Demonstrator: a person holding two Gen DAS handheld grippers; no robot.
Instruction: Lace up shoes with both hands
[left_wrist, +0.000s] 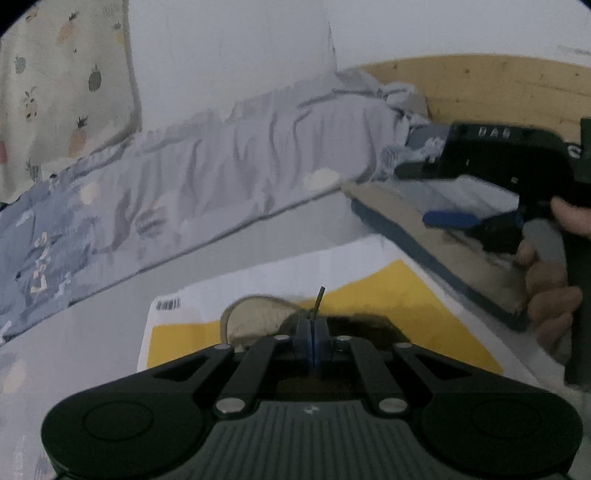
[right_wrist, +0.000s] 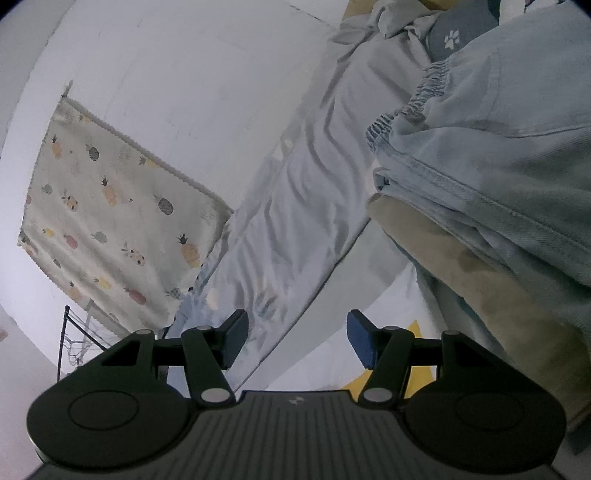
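Note:
In the left wrist view my left gripper (left_wrist: 313, 328) is shut on a dark shoelace tip (left_wrist: 319, 300) that sticks up between its blue pads. Just beyond it lies a shoe (left_wrist: 255, 317), seen as a beige rounded part with a dark body mostly hidden behind the fingers, on a white and yellow sheet (left_wrist: 399, 291). My right gripper (left_wrist: 448, 218) shows at the right of that view, held by a hand, apart from the shoe. In the right wrist view my right gripper (right_wrist: 297, 341) is open and empty, pointing toward the bed; no shoe shows there.
A bed with a rumpled grey-blue cover (left_wrist: 207, 177) runs behind the sheet. A pineapple-print curtain (right_wrist: 110, 221) hangs on the wall. The person's light jeans (right_wrist: 498, 147) and a tan cushion (right_wrist: 480, 288) fill the right of the right wrist view. A wooden headboard (left_wrist: 498, 88) stands at the back.

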